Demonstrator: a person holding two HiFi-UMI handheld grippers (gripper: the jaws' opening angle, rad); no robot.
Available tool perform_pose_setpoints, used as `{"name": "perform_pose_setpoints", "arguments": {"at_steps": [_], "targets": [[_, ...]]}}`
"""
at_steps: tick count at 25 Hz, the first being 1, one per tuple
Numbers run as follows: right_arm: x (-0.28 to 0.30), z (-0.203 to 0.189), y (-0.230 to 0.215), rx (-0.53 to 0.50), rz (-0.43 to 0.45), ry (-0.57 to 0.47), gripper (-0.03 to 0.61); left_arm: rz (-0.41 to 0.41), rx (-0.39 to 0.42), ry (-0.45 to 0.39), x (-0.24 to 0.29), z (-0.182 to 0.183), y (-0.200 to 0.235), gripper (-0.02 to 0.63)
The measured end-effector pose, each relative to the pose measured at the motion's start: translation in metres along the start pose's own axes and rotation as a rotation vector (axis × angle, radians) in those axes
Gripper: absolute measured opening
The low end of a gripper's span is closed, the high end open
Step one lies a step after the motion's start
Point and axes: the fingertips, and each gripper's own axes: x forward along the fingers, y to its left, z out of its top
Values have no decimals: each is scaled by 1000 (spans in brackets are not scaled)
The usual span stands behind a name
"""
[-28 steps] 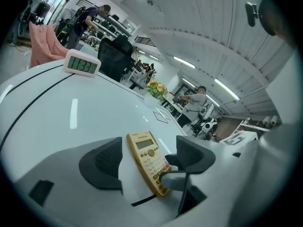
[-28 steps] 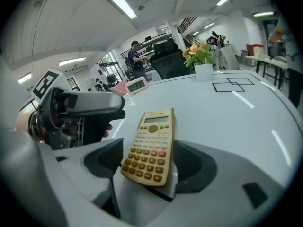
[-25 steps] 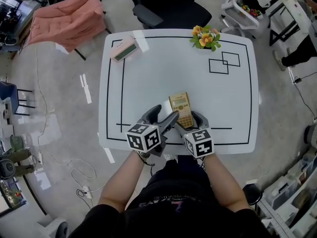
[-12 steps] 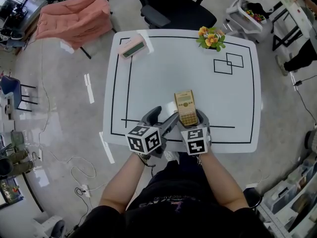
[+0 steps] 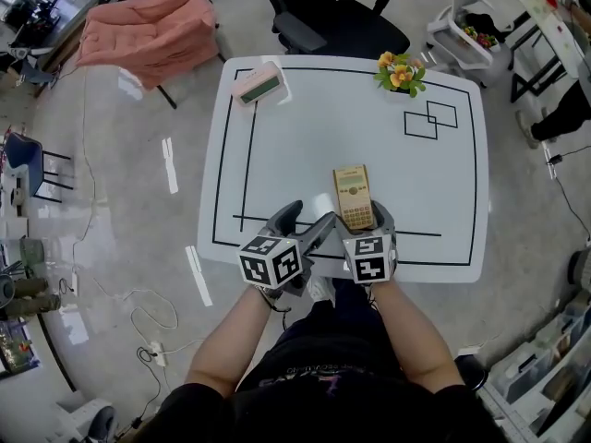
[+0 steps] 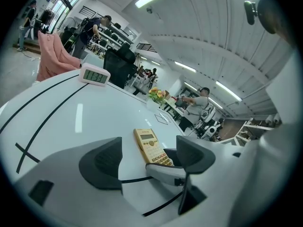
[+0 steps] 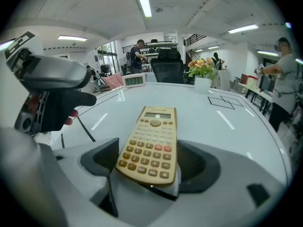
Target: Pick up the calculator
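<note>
down on the white table (image 5: 277, 155) now. picking out the calculator (image 5: 355, 197): gold-coloured, lying flat close to the near edge, a little right of centre, keys up, screen end pointing far. near end just reaching the black line (image 5: 416, 233) taped along the near side.

right gripper (image 5: 362, 227) tucked in right behind it, angled down and away from the body. over to the right gripper view: jaws spread wide, just been opening, with the key end of the calculator (image 7: 151, 143) sitting between them. dark pads (image 7: 100, 161) standing one on either side of that end, close in; cannot tell whether either one touches the casing. no sign of a squeeze, and flat on the table all the while.

left gripper (image 5: 303, 224) just beside it on the left, low over the same near edge. in the left gripper view, jaws well apart too, holding nothing, only bare table and a stretch of black line between them. catching the calculator (image 6: 150, 145) a little beyond those jaws, its near end next to a grey jaw of the right gripper.

further out: pink desk clock (image 5: 259, 83) at the far left corner, showing digits on a green screen. pot of orange and yellow flowers (image 5: 402, 72) at the far right corner, two overlapping black rectangles (image 5: 429, 118) taped just near of it. off the table, black office chair (image 5: 332, 12) past the far edge and a pink cloth (image 5: 148, 30) draped over a seat at far left.
</note>
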Motion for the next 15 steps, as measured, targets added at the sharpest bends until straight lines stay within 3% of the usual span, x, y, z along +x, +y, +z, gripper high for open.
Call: {"name": "perform_pose_setpoints", "arguments": {"at_steps": [9, 15], "targets": [[0, -1, -3, 36, 56, 35, 373, -20, -10, 31, 6, -7, 0, 350], [-4, 3, -5, 141, 155, 46, 371, -40, -51, 57, 19, -10, 0, 350]]}}
